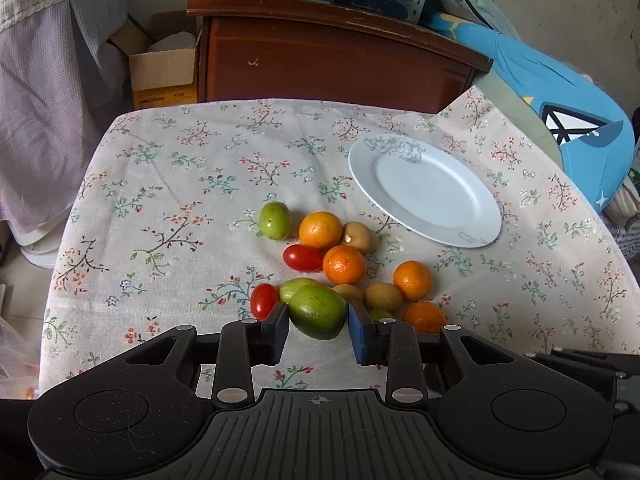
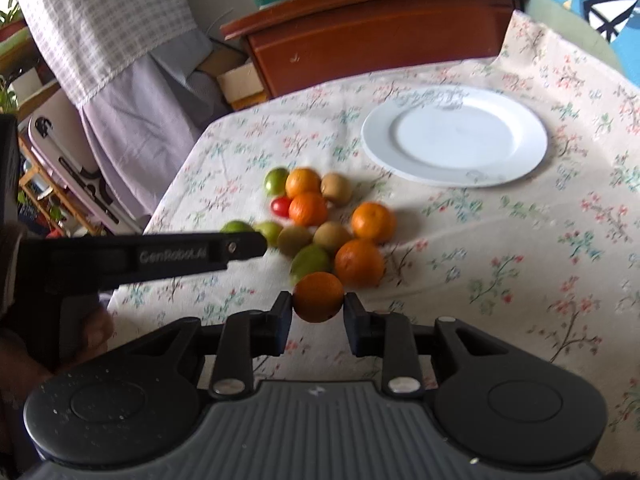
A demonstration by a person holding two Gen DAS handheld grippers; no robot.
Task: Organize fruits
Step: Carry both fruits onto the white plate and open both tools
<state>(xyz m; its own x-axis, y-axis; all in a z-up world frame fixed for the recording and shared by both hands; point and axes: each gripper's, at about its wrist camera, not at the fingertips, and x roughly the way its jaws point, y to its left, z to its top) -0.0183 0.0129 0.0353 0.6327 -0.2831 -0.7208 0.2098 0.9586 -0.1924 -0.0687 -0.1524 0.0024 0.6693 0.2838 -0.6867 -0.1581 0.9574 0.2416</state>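
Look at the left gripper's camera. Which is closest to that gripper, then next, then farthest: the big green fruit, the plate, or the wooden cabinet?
1. The big green fruit, right between the left gripper's fingers.
2. The plate, farther off on the tablecloth, toward the right.
3. The wooden cabinet, beyond the table's far edge.

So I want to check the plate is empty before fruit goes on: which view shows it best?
The left wrist view: the round white plate is sharp and bare. The right wrist view shows it whole too, but blurred.
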